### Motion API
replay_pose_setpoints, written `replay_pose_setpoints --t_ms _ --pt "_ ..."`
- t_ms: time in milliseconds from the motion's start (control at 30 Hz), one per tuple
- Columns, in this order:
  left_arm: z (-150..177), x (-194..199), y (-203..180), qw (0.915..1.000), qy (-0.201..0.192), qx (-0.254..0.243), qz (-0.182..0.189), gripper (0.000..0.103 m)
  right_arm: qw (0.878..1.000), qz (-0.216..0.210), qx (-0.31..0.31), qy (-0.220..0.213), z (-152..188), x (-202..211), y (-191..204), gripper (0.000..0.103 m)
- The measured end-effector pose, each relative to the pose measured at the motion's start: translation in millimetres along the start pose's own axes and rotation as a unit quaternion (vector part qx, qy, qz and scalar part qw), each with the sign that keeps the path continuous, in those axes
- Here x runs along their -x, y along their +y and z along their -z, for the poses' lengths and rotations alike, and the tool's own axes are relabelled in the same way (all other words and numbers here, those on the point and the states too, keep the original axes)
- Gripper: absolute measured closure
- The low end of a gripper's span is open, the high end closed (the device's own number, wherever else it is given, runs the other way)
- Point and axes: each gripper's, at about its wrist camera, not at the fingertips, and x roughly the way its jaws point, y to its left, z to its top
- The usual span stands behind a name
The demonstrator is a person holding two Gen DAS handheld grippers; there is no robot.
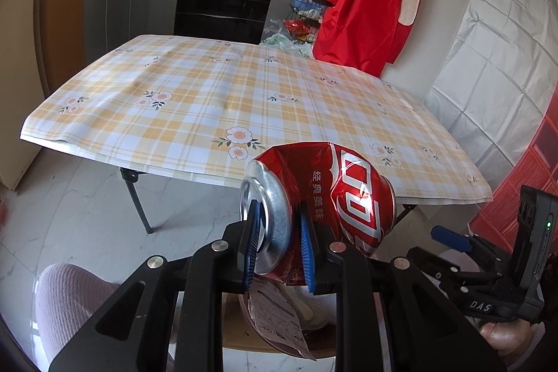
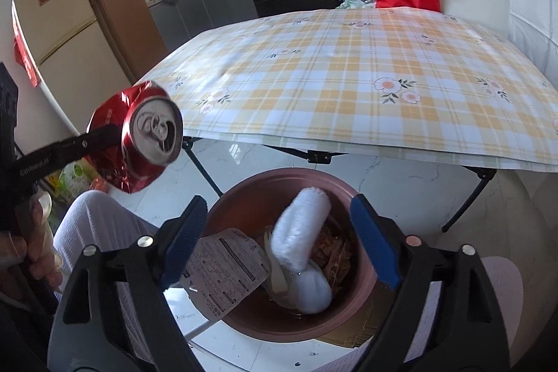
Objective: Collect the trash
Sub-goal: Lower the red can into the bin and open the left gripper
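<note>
My left tool (image 1: 277, 234) is clenched on the crushed red can (image 1: 321, 197), one blue pad on the silver top end, the other pressed into the dented side wall. The can hangs in the air off the near edge of the surface (image 1: 195, 100), above and to one side of the pink bin (image 2: 244, 326) on the floor. My right tool (image 2: 275, 243) is released, jaws wide apart and holding nothing, poised right over the bin's mouth.

What worries me is the grip: the pads bite only one end of a crumpled, slick can, so I judge it could pivot or slip out early and land on the marble floor (image 1: 69, 197) short of the bin. The bin looks fairly full, with a white rolled cloth (image 2: 303, 232) standing up and a printed paper (image 2: 226, 271) draped over the rim, so a dropped can may bounce off them and roll out. My two tools are also near each other, and a careless swing could knock them together.

The surface wears a yellow plaid floral cloth and shows nothing on it. Beyond are a kitchen with a black oven (image 1: 223, 6), a sink, a cream fridge (image 2: 59, 23) and a red garment (image 1: 366, 6) hanging by the wall.
</note>
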Motion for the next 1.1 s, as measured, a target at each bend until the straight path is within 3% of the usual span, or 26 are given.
replay_pose_setpoints --t_ms 333,867,967,1100 --pt "4 -5 -9 0.9998 0.011 -0.017 -0.002 0.082 0.999 0.01 -0.035 -0.021 -1 9 -14 0.012" --pt "9 -38 -36 0.9971 0.045 -0.062 0.009 0.082 0.996 0.0 -0.078 -0.033 1 14 -32 0.011" --pt "9 -38 -34 0.9975 0.044 -0.054 0.005 0.077 0.996 0.001 -0.083 -0.031 0 13 -34 0.011" --pt "8 -36 -24 0.9985 0.04 -0.036 -0.007 0.057 0.996 0.0 -0.084 -0.024 1 10 -33 0.009"
